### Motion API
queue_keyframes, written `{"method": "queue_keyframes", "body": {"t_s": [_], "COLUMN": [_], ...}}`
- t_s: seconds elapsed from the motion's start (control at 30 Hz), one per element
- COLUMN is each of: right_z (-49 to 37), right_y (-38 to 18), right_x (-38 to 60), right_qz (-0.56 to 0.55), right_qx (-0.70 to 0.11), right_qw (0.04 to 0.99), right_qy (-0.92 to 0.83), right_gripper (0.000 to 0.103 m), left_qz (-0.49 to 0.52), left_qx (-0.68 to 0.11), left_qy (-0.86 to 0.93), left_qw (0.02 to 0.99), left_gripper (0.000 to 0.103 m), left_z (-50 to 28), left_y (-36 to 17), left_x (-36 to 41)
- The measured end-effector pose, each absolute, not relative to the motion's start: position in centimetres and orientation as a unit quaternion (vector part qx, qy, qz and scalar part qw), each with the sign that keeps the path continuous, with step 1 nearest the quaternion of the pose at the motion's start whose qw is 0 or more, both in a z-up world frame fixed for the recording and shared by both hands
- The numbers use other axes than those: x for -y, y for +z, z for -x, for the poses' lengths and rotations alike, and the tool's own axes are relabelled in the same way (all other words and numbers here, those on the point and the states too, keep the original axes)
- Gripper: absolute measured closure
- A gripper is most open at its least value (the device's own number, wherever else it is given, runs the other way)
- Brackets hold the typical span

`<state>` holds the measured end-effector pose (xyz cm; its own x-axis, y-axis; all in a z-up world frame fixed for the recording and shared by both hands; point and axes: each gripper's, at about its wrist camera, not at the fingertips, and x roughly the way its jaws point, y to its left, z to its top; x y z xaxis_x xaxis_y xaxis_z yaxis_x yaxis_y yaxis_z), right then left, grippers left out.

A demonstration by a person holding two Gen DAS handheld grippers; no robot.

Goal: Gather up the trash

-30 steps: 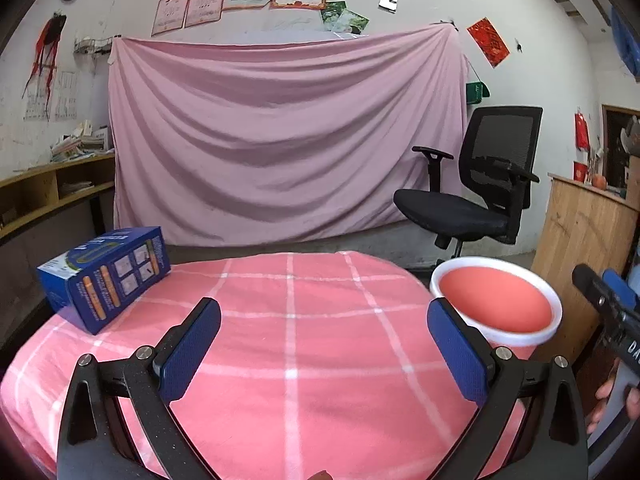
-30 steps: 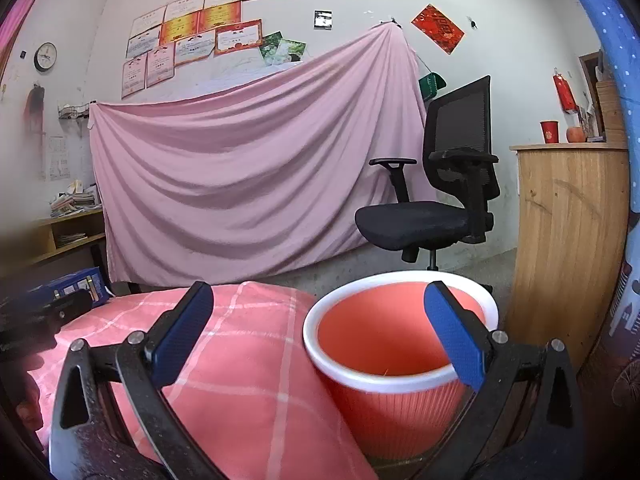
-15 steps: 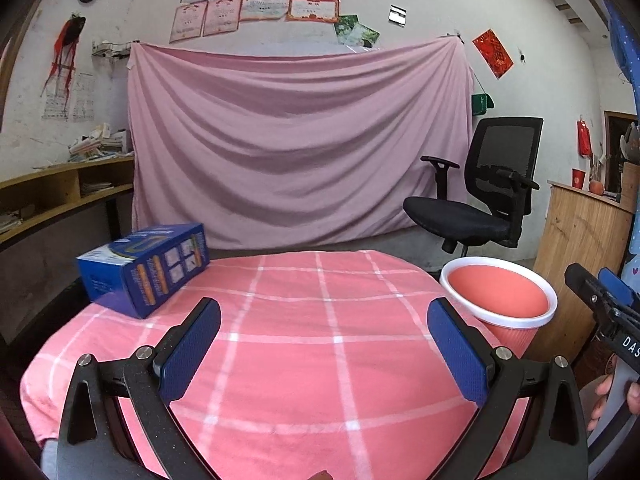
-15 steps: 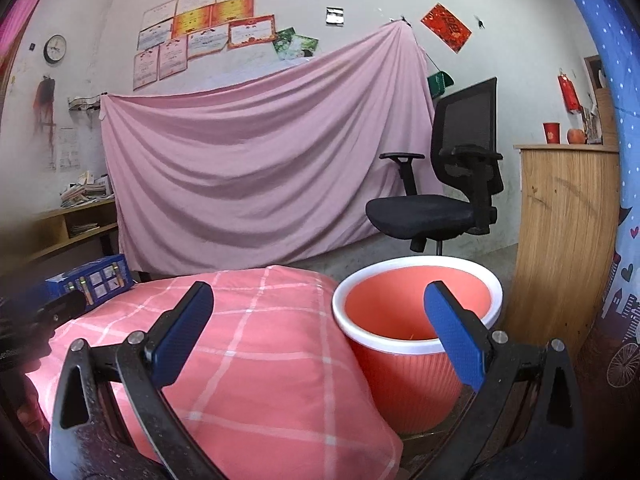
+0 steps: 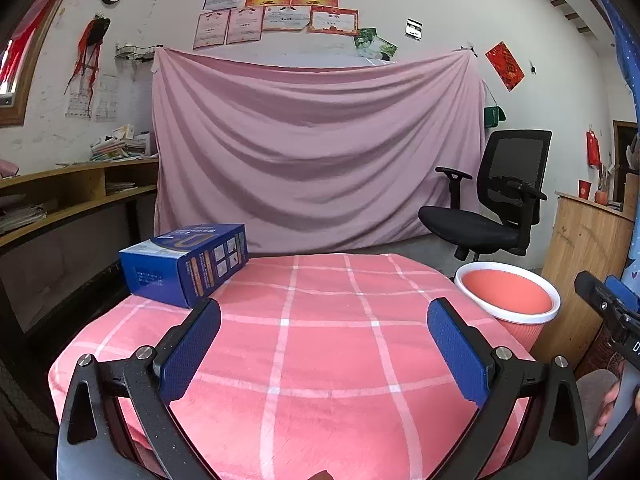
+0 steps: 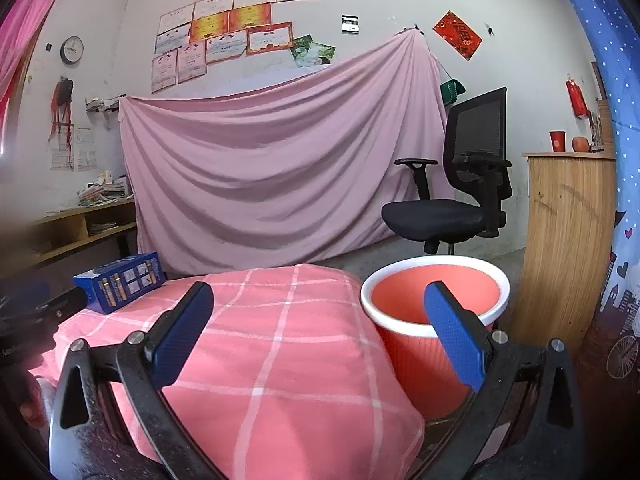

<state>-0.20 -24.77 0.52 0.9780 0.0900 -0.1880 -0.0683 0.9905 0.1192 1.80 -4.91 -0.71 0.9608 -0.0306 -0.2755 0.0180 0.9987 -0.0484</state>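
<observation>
box [image 5: 185, 262], blue, lay at far left corner of table [image 5: 320, 360], well apart from both tools. since a second ago: sat further toward centre of left view and further from its edge; more cloth visible ahead; bin [image 5: 507, 294] further off and smaller. judged a pull-back and rise of both tools, lining up for approach to box; nothing collected yet.

left gripper [image 5: 323, 344]: jaws wide apart, holding nothing, hovering above near half of table. right gripper [image 6: 318, 332]: jaws equally wide, empty, hovering over table's right edge with right finger lined up in front of bin rim.

box: rectangular carton, glossy printed card, sharp edges, resting flat, one corner toward left tool; probably light and rigid enough for a pinch across short sides. table cover: pink plush cloth with white grid lines, soft, rounded over edges, likely to give under pressure. bin: round, coral plastic, ribbed wall, white rim, open top, on floor just beside table's right side; no contents visible. finger pads: blue, dimpled rubber on black frames.
</observation>
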Motion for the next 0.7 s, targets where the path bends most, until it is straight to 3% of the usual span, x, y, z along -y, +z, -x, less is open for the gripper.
{"method": "queue_keyframes", "body": {"t_s": [0.7], "right_z": [1.9], "right_y": [-0.5], "right_x": [20.4], "right_qz": [0.015], "right_qx": [-0.109], "right_qw": [0.993], "right_qy": [-0.031], "right_gripper": [0.0], "left_qz": [0.024], "left_qx": [-0.14], "left_qy": [-0.019], "left_qw": [0.99], "left_gripper": [0.002], "left_z": [-1.1], "left_y": [-2.6], "left_x": [4.5]}}
